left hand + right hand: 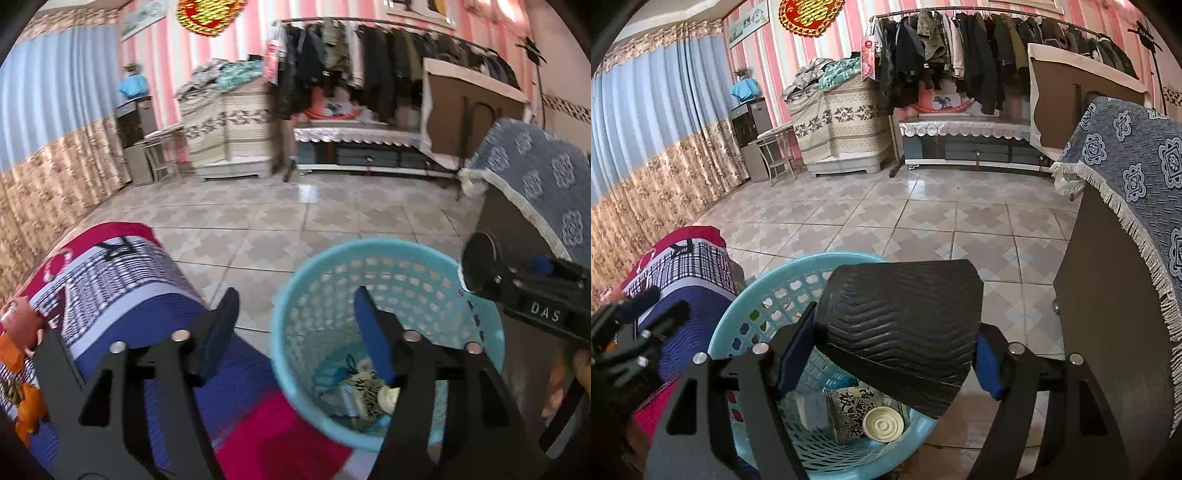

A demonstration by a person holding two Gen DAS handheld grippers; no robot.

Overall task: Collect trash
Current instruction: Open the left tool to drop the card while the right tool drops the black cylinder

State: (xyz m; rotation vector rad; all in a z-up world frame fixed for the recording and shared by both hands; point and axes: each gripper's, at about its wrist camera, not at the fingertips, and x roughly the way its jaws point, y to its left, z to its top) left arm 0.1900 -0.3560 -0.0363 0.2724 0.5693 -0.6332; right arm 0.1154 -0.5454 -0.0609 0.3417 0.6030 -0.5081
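A tiled floor [923,221] carries a turquoise basket [746,321] beside a patterned blanket [122,266]. The right gripper [890,354] clamps a black ribbed paper cup [901,325] over the basket. The left gripper [295,332] gapes empty above the rim. Wrappers [849,410] and 1 cream lid [882,424] lie inside.

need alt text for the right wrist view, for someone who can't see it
The right hand-held gripper grips a black ribbed cup tilted above a light blue plastic basket that already holds a printed packet and a cream lid. Beyond lie a tiled floor and a rack of dark clothes.
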